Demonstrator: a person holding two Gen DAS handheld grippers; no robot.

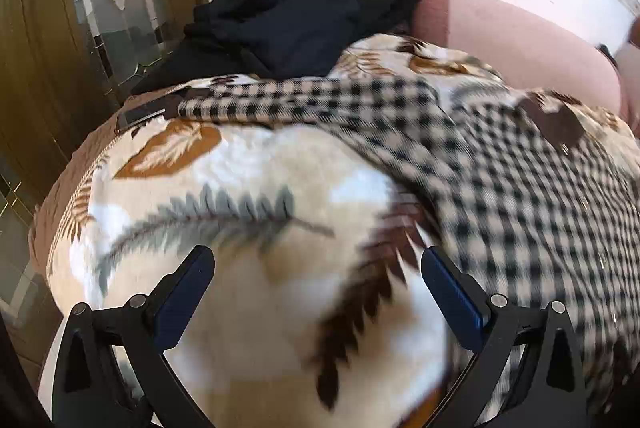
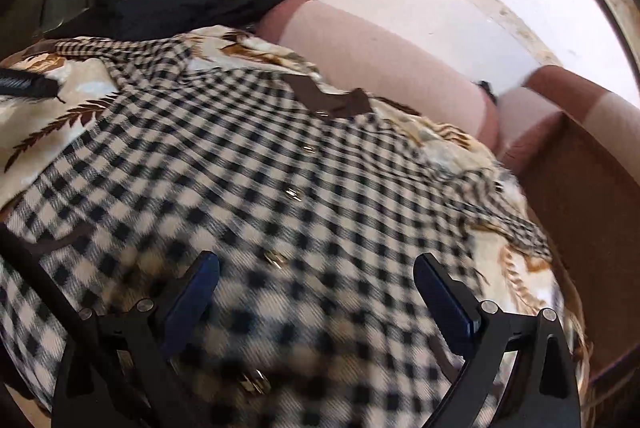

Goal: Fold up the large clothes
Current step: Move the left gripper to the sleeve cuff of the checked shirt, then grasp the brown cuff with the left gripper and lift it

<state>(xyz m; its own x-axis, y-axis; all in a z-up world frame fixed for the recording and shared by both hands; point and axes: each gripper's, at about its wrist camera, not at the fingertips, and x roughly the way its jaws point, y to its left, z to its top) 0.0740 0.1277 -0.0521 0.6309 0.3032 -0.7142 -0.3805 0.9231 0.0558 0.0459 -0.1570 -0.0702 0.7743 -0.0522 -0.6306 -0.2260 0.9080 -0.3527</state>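
**Ana:** Left wrist view has the left gripper (image 1: 318,264) spread wide over bare leaf-print blanket (image 1: 240,188), holding nothing. The checked coat (image 1: 520,188) starts just off its right finger and runs toward the blanket's far right edge, one sleeve stretched along the far edge.

**Ben:** And the right gripper (image 2: 316,268) hangs directly above the coat's front, fingers equally parted, empty too. The coat (image 2: 240,168) lies face up, its row of metal buttons (image 2: 294,194) running away from the camera up to the brown collar (image 2: 328,100).

**Ana:** So the fold looks unstarted. She would do well to bring each gripper to an outer edge of the coat, pinch only that one layer and not the blanket's pile, then lift both sides evenly so the thick cloth creases along the button line.

**Ben:** Agreed; the sleeves probably want folding in first. Both views are blurred, so the hem can't be placed exactly.

**Ana:** Containers?

**Ben:** None visible. Only a heap of dark clothes (image 1: 288,20) at the blanket's far left corner, against the pink sofa back (image 2: 380,56).
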